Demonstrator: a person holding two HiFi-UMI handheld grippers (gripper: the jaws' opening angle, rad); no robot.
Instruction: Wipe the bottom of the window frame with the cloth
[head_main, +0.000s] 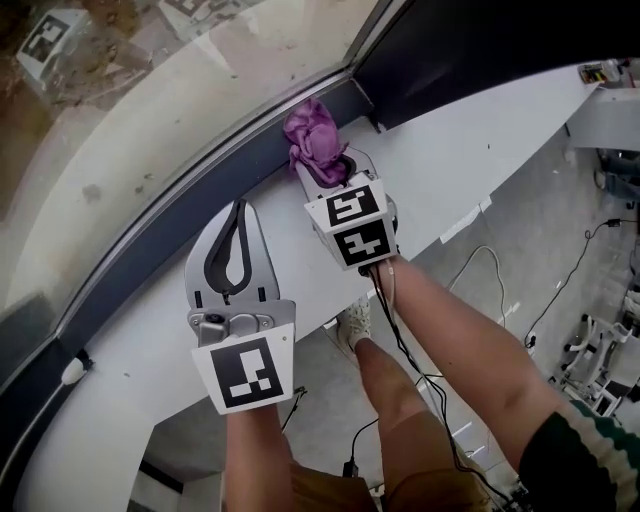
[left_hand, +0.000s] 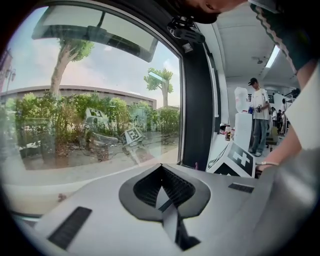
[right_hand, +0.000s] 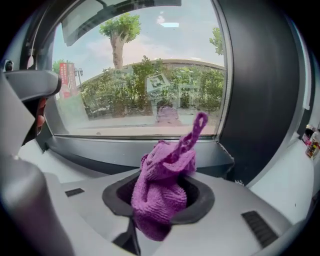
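A bunched purple cloth (head_main: 318, 143) sticks out of my right gripper (head_main: 326, 168), whose jaws are shut on it. In the head view the cloth lies over the dark grey bottom strip of the window frame (head_main: 190, 200); whether it touches the strip I cannot tell. In the right gripper view the cloth (right_hand: 162, 192) fills the jaws and a loose tail points up, with the frame's bottom (right_hand: 125, 150) just ahead. My left gripper (head_main: 237, 208) hovers over the white sill to the left, jaws shut on nothing, its tip (left_hand: 161, 168) aimed at the glass.
The white sill (head_main: 460, 150) runs diagonally under the glass. A dark upright frame post (right_hand: 262, 100) stands right of the pane. Cables (head_main: 480, 265) lie on the floor below. A person (left_hand: 259, 122) stands further back in the room.
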